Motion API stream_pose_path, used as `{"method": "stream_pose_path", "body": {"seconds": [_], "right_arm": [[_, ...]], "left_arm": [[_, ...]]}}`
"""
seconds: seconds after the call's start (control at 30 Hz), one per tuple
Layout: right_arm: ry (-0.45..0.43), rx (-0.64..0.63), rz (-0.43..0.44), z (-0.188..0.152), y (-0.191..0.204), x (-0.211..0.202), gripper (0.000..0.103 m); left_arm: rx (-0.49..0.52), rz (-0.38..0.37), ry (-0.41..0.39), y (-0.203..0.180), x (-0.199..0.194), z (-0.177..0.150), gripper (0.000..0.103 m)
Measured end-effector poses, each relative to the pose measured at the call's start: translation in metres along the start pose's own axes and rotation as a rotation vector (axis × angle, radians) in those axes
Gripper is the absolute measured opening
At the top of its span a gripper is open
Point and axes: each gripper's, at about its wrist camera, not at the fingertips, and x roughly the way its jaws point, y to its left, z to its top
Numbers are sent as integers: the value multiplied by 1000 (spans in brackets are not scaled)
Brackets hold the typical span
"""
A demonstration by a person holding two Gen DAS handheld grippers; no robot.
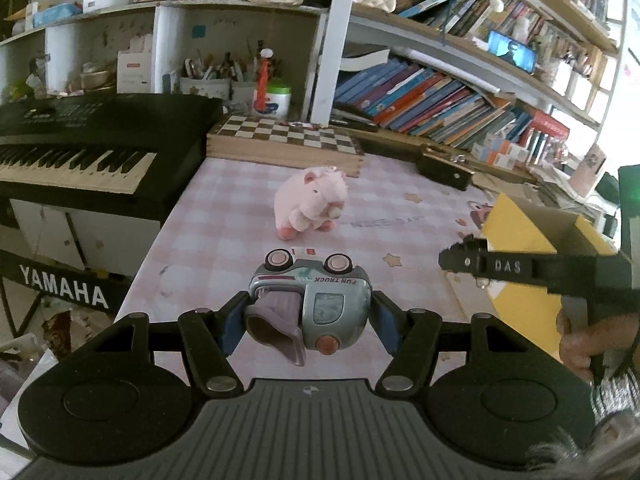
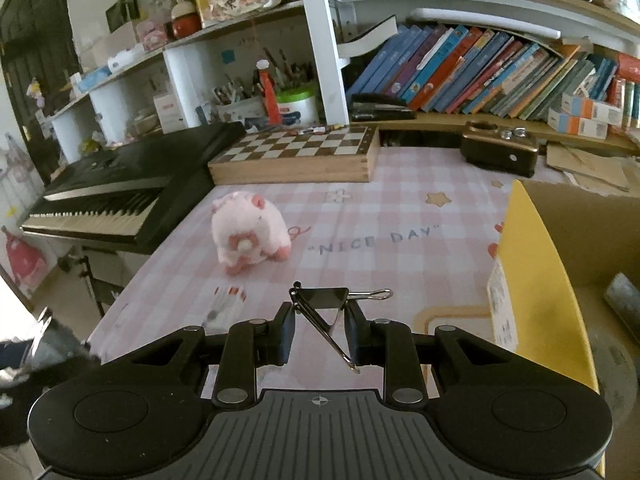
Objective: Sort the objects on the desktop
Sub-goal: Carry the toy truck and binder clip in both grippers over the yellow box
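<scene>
My left gripper (image 1: 308, 316) is shut on a grey-blue toy truck (image 1: 316, 300) marked "FUN TRUCK", which lies on its side above the pink checked tablecloth (image 1: 224, 240). In the right wrist view my right gripper (image 2: 320, 324) is shut on a black binder clip (image 2: 324, 300) whose wire handles stick out. A pink plush pig (image 1: 310, 202) (image 2: 248, 232) sits on the cloth ahead of both. The yellow cardboard box (image 1: 520, 232) (image 2: 536, 280) stands open at the right, and the right gripper (image 1: 472, 266) shows beside it in the left wrist view.
A wooden chess box (image 1: 284, 140) (image 2: 296, 156) lies at the back of the table. A black Yamaha keyboard (image 1: 80, 152) (image 2: 120, 196) flanks the left edge. Shelves of books (image 2: 480, 76) fill the back. A small eraser-like packet (image 2: 228, 304) lies on the cloth.
</scene>
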Motion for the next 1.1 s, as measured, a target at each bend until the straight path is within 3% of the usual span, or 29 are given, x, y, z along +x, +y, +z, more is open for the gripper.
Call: {"method": "stream_pose_path", "body": {"seconds": [0.7, 1.1], "right_arm": [[4, 9, -43, -80, 46, -99, 26], [2, 41, -69, -121, 58, -141, 26]], "left_arm": [[50, -124, -27, 0, -89, -55, 61], [107, -178, -1, -8, -123, -85, 61]]}}
